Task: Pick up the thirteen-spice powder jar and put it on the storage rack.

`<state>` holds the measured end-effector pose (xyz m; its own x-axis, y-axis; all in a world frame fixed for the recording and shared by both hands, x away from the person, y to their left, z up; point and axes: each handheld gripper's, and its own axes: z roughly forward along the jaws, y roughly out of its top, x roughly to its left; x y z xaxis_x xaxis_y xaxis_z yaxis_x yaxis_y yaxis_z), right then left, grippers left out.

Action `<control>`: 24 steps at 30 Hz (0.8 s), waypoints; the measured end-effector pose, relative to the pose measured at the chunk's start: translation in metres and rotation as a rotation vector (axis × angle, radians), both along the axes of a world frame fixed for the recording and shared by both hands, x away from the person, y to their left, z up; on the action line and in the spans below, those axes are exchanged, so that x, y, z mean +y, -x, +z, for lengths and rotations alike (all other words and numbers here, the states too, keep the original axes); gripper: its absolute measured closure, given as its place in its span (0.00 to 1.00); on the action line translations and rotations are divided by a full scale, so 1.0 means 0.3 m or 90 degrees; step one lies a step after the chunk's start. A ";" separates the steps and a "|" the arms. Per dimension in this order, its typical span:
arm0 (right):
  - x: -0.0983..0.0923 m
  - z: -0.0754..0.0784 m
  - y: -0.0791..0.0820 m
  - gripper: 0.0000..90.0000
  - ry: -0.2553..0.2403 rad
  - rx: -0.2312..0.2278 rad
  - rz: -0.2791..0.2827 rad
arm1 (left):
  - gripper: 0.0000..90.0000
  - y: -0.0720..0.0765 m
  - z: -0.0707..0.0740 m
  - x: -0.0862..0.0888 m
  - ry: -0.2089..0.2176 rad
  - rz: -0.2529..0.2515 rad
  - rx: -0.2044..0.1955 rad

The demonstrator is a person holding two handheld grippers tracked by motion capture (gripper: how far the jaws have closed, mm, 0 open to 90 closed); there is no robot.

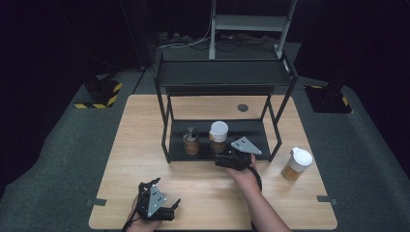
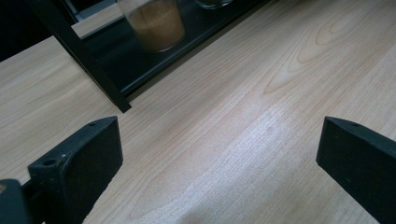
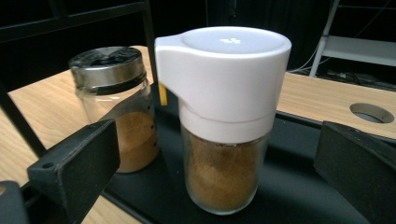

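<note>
The jaws of the right gripper (image 1: 227, 158) stand wide apart, one on each side of the white-capped jar (image 3: 223, 116) without pressing on it; the jar stands free and upright on the lower shelf of the black rack (image 1: 167, 140). In the right gripper view a gap shows between each jaw and the glass, so I judge this jar set down and released. Just beside it on the same shelf stands a metal-lidded jar (image 3: 116, 107), also holding brown powder, apart from the first though close to it.

The jaws of the left gripper (image 1: 157, 203) are wide as well and hold nothing; that gripper rests low over the counter (image 1: 140, 140) near its front edge, well apart from the rack, and its own view looks across bare wood toward the rack's corner post.

A second white-capped jar (image 1: 296, 164) stands on the counter to the right of the rack, outside it. Judging by how things lie, two jars are shelved and this one is left to be moved; the rack's upper shelf (image 1: 225, 72) carries nothing. The right gripper is the nearer one for fetching it.
</note>
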<state>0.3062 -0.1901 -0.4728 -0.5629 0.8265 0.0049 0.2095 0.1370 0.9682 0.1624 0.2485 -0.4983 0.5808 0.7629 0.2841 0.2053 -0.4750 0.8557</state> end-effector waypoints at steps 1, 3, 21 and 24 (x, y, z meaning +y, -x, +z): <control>-0.003 0.001 0.006 0.00 -0.001 0.000 0.001 | 0.01 0.000 0.000 0.000 0.000 0.000 0.000; -0.008 0.001 0.013 0.00 -0.002 -0.002 0.003 | 0.01 0.000 0.000 -0.001 0.000 0.000 0.001; -0.074 0.013 0.140 0.00 0.015 -0.019 0.001 | 0.01 -0.002 0.002 -0.006 -0.006 -0.001 0.002; -0.087 0.018 0.161 0.00 0.014 -0.022 0.003 | 0.01 -0.003 0.004 -0.006 -0.008 -0.001 0.003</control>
<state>0.2580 -0.2162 -0.4675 -0.5660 0.8238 -0.0320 0.1759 0.1585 0.9716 0.1632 0.2467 -0.4972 0.5835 0.7582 0.2909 0.2088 -0.4862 0.8485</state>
